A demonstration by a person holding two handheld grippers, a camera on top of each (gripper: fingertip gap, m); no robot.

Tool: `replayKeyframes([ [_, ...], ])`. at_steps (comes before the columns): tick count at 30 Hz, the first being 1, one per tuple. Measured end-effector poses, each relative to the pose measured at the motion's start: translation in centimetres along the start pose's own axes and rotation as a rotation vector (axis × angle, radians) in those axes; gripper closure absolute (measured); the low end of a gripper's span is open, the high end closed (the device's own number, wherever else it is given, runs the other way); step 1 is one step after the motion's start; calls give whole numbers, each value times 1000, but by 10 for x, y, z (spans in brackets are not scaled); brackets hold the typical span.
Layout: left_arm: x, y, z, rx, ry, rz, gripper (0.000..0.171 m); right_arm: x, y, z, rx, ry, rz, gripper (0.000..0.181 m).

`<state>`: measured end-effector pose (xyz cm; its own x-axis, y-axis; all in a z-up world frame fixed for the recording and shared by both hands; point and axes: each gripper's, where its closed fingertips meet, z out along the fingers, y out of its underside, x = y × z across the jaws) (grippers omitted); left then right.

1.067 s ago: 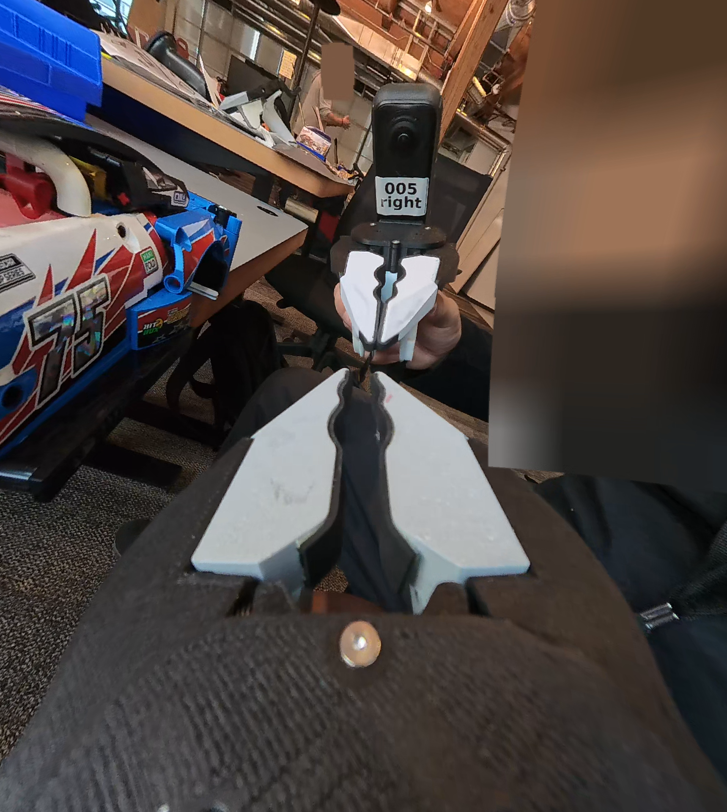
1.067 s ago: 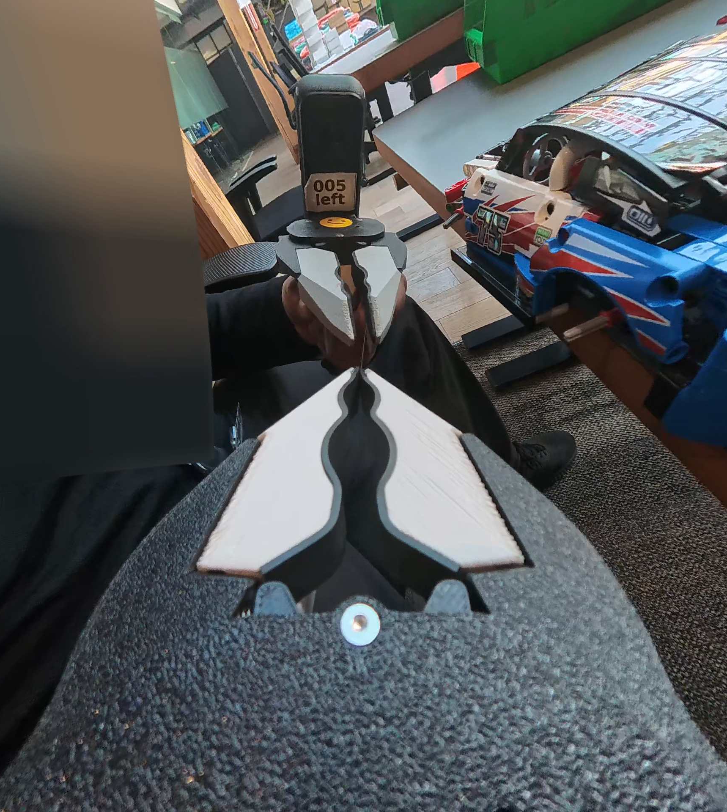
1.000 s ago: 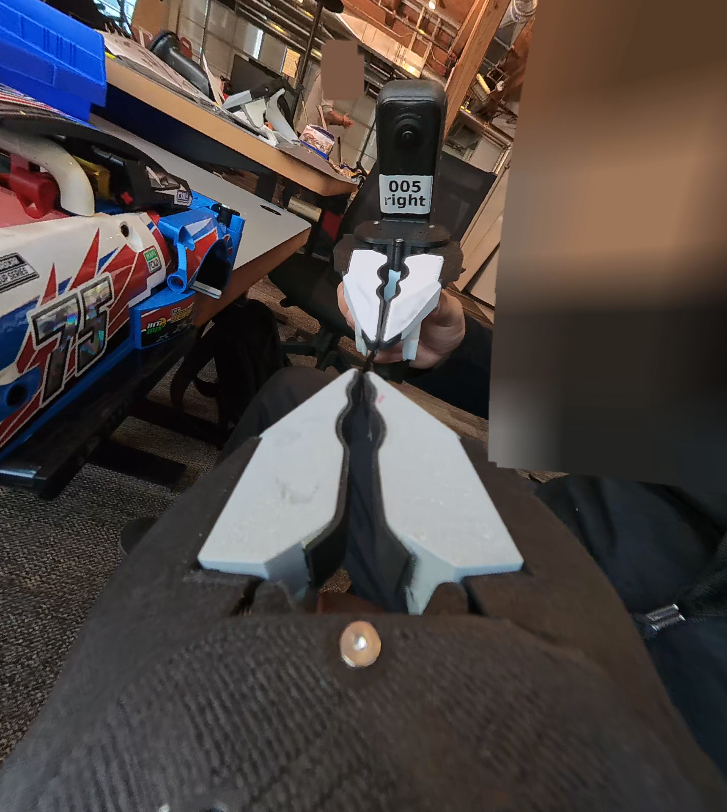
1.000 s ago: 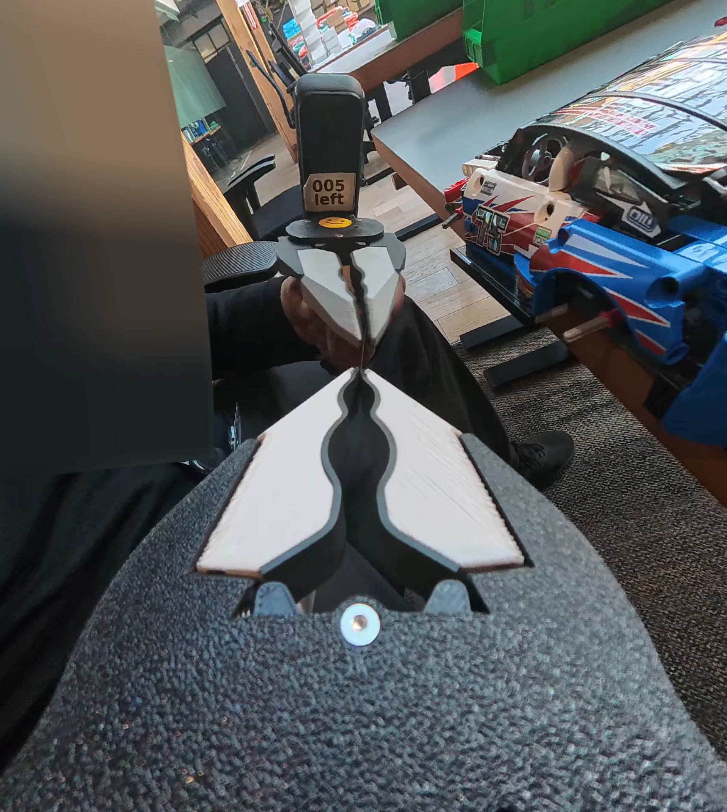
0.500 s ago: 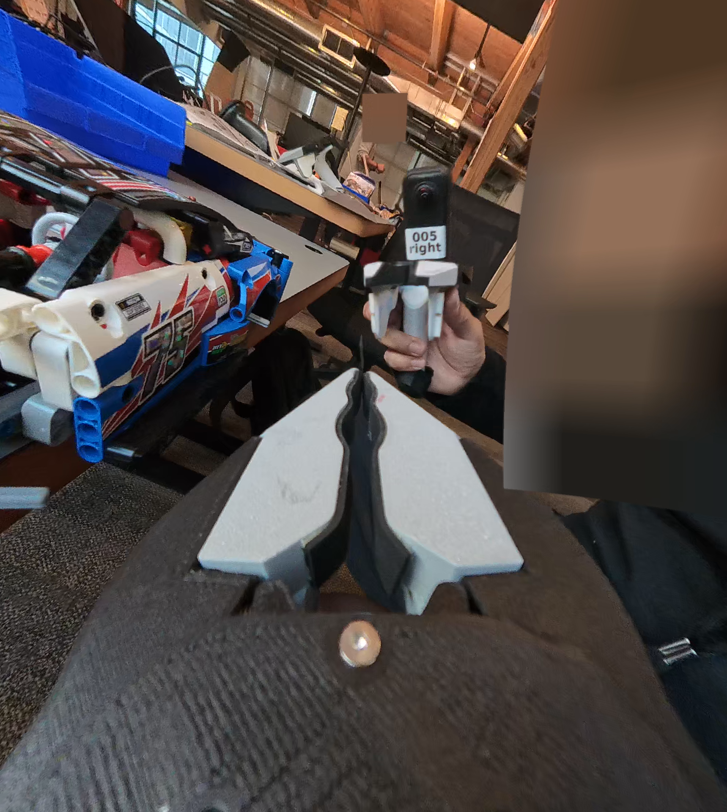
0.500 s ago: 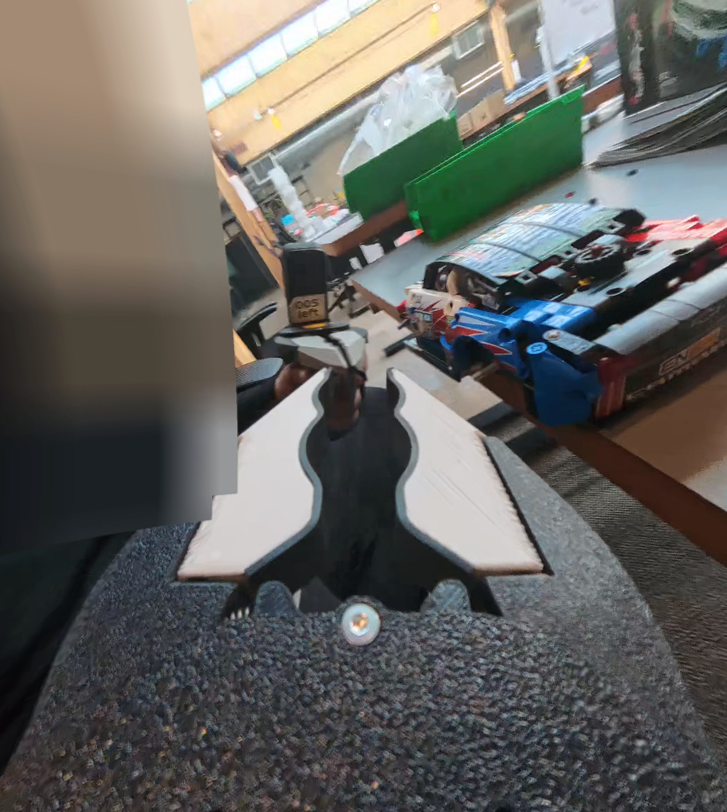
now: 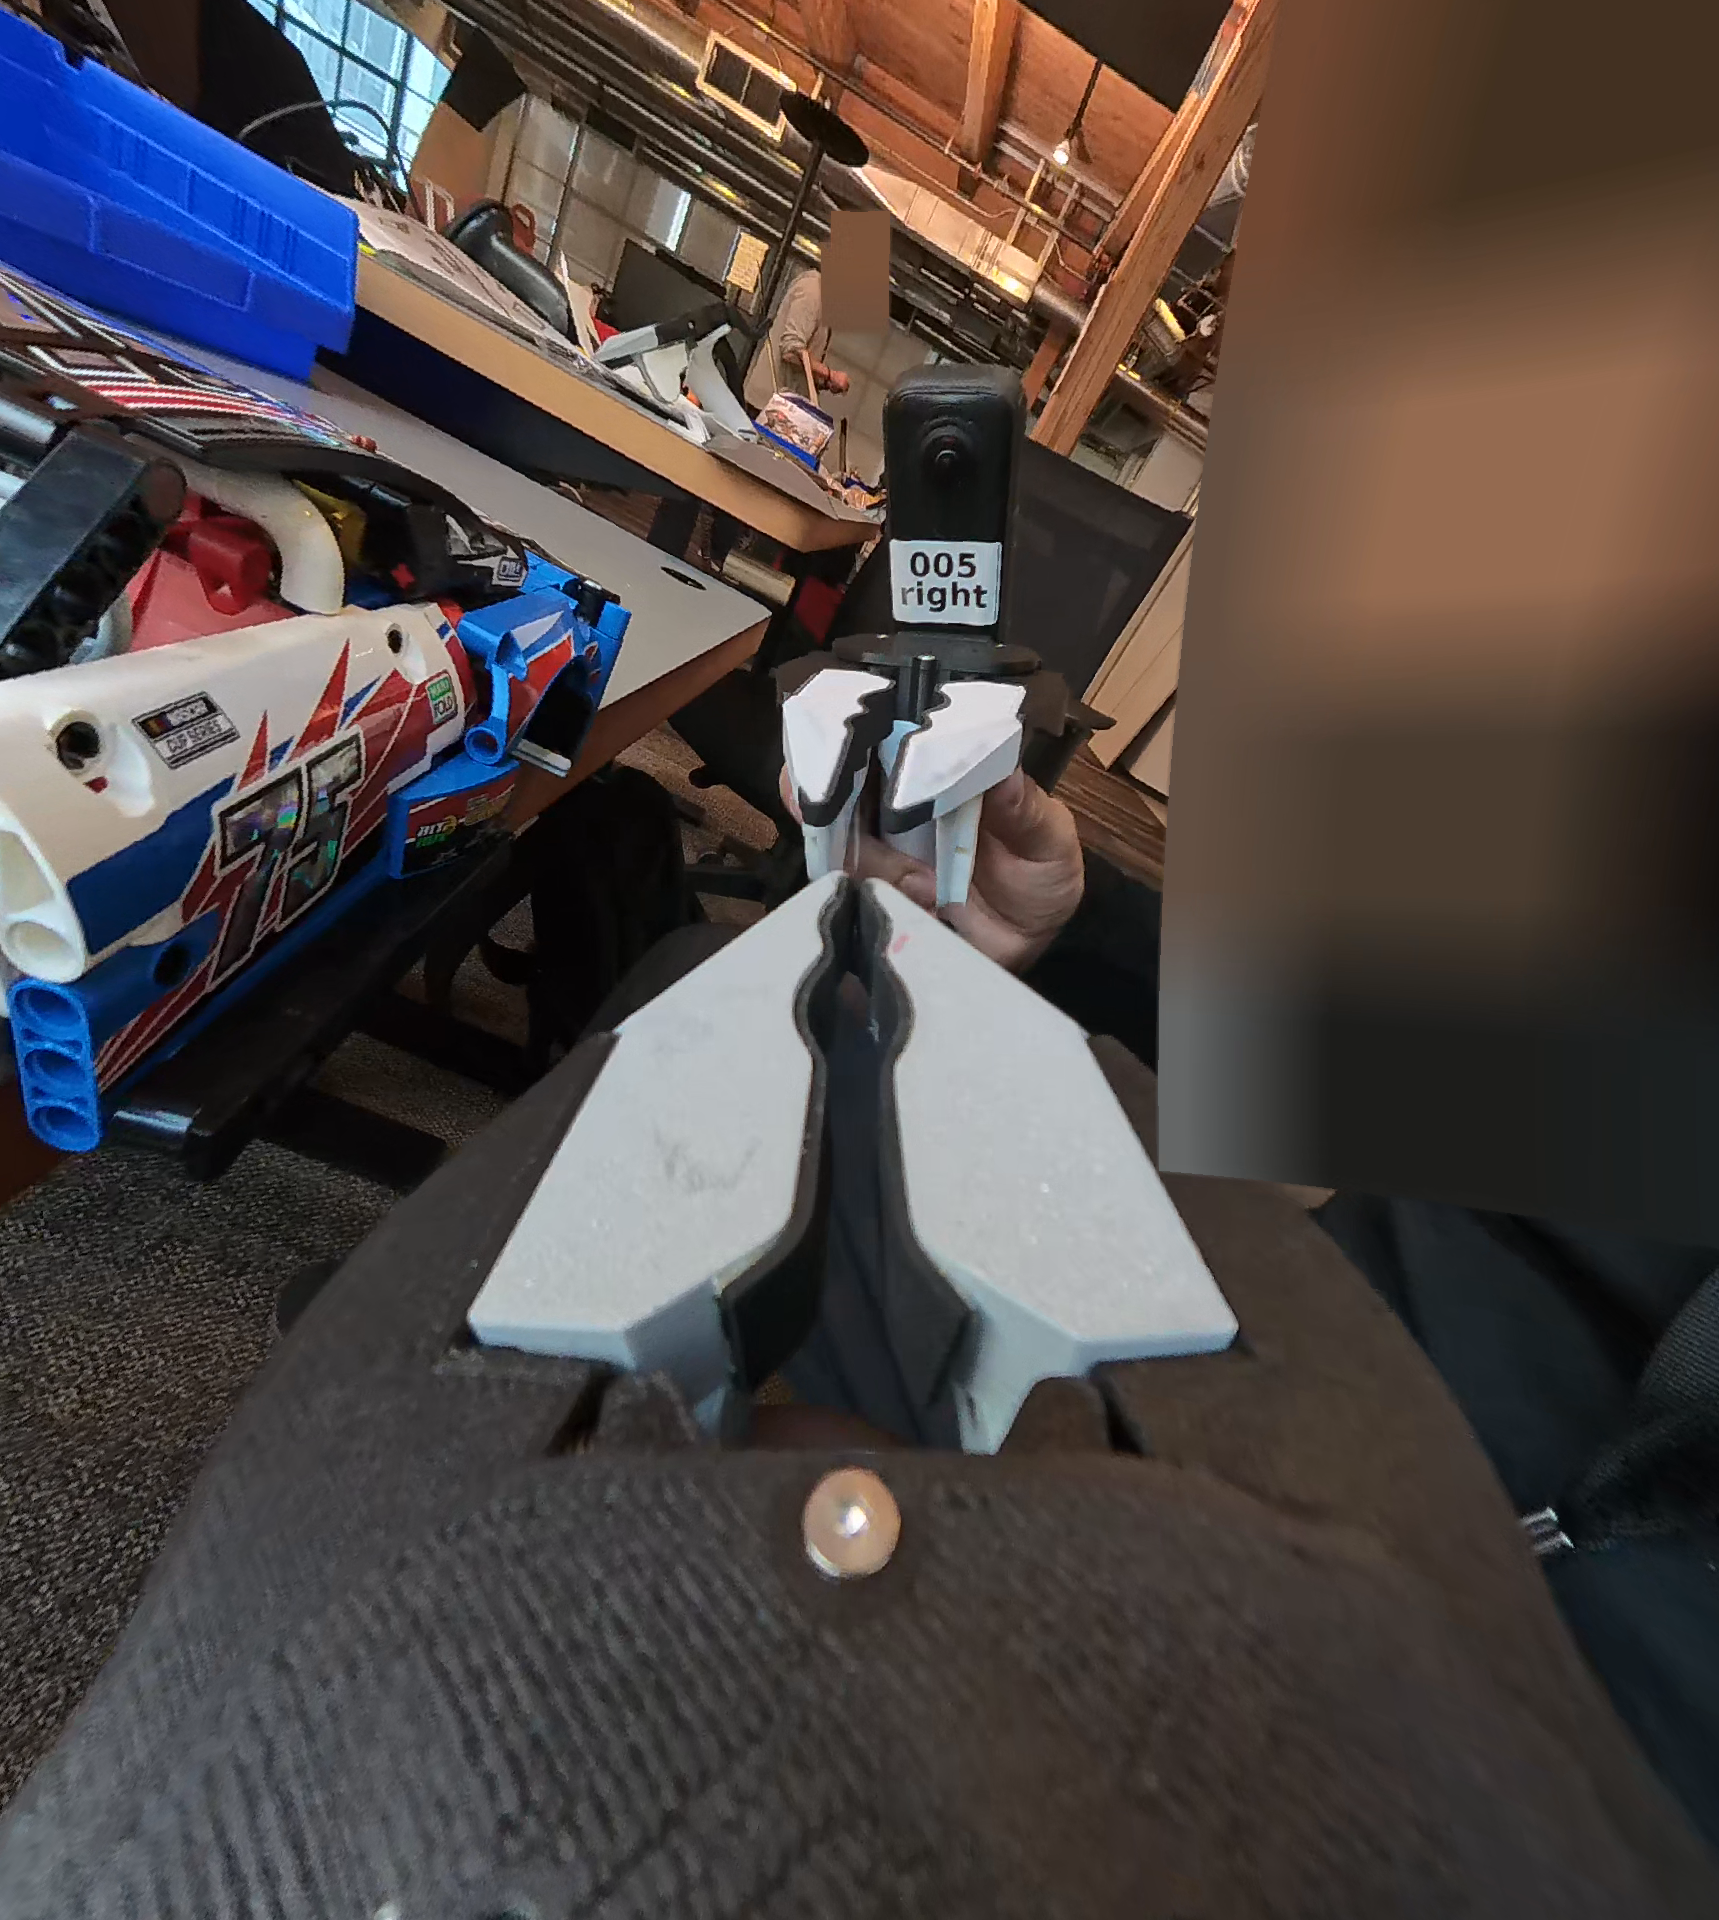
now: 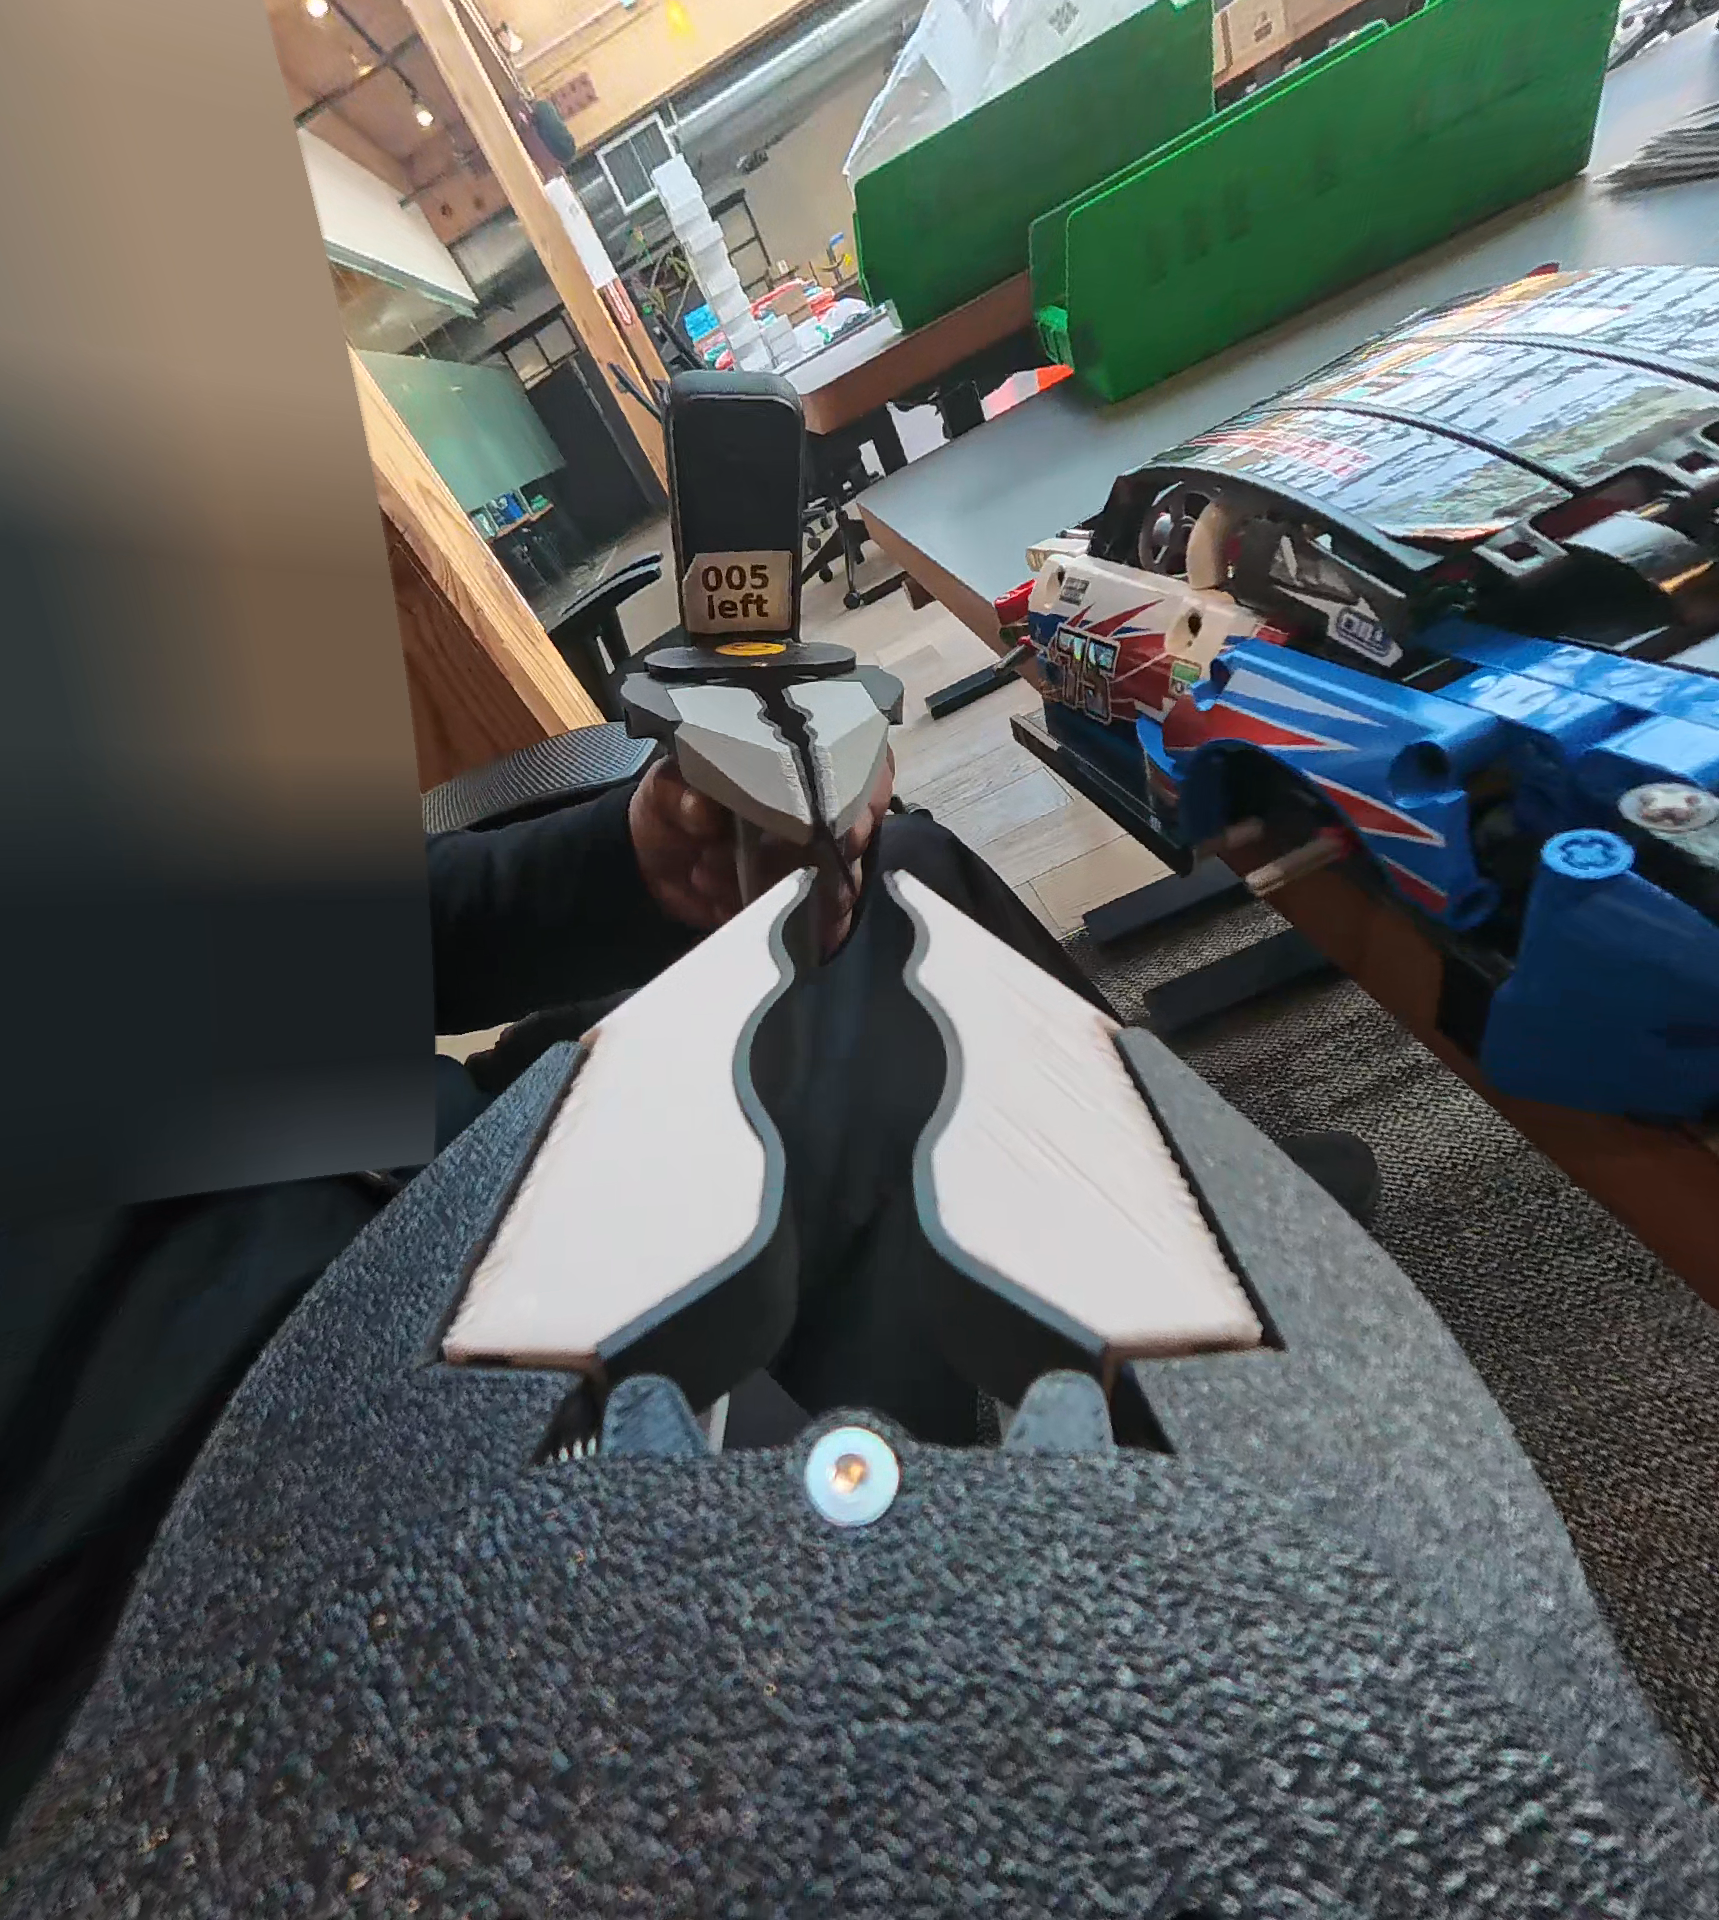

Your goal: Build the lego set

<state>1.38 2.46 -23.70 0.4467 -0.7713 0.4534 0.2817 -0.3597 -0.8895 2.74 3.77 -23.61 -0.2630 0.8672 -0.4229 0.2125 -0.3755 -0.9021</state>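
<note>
A blue, white and red lego race car [image 7: 211, 790] stands on the grey table [image 7: 626, 582] to my left; it also shows in the right wrist view [image 8: 1457, 675], to the right. Both grippers are held over the person's lap, off the table, facing each other tip to tip. My left gripper [image 7: 850, 894] is shut, and a thin black piece [image 8: 839, 862] sticks out of its tips [image 8: 819, 831]. My right gripper [image 8: 844, 883] is open by a narrow gap and empty. It also shows in the left wrist view [image 7: 886, 868], held in a hand.
A blue bin [image 7: 107, 208] sits behind the car on one side and green bins [image 8: 1302, 208] on the other. The table edge [image 8: 1457, 987] runs close beside the grippers. Grey carpet [image 7: 107, 1351] lies below. A person stands at a far desk [image 7: 813, 343].
My right gripper was shut tip to tip against the left one; it opened wide, pulled away, then came back with a narrower gap. Both views tilted upward. The left gripper stayed shut.
</note>
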Motion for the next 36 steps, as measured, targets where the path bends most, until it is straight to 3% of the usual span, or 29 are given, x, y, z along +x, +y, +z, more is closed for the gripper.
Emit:
replayKeyframes([
  [20, -8, 0, -1, 36, -43, -8, 171, 6, -4, 7, 29, 54, -43, 181],
  [22, -6, -1, -2, 51, -28, -15, 143, 3, -4, 10, 28, 64, -72, 181],
  [23, -7, -2, -3, 68, -42, -32, 142, 2, -3, 12, 27, 74, -91, 181],
  [26, -9, 6, -6, 50, -81, 8, 163, 0, -2, 11, 27, 80, -104, 181],
  [30, -9, 5, -12, 57, -98, 29, 171, -15, 4, 16, 36, 28, -114, 181],
  [32, -24, 5, -22, 70, -192, 43, 134, -20, -5, 10, 106, -2, -99, 181],
  [34, -26, 0, -43, 123, -159, 22, 141, -15, -25, -9, 209, -18, -44, 181],
  [36, -12, -4, -57, 157, -67, 26, 113, -1, -26, -18, 195, 15, -17, 181],
])
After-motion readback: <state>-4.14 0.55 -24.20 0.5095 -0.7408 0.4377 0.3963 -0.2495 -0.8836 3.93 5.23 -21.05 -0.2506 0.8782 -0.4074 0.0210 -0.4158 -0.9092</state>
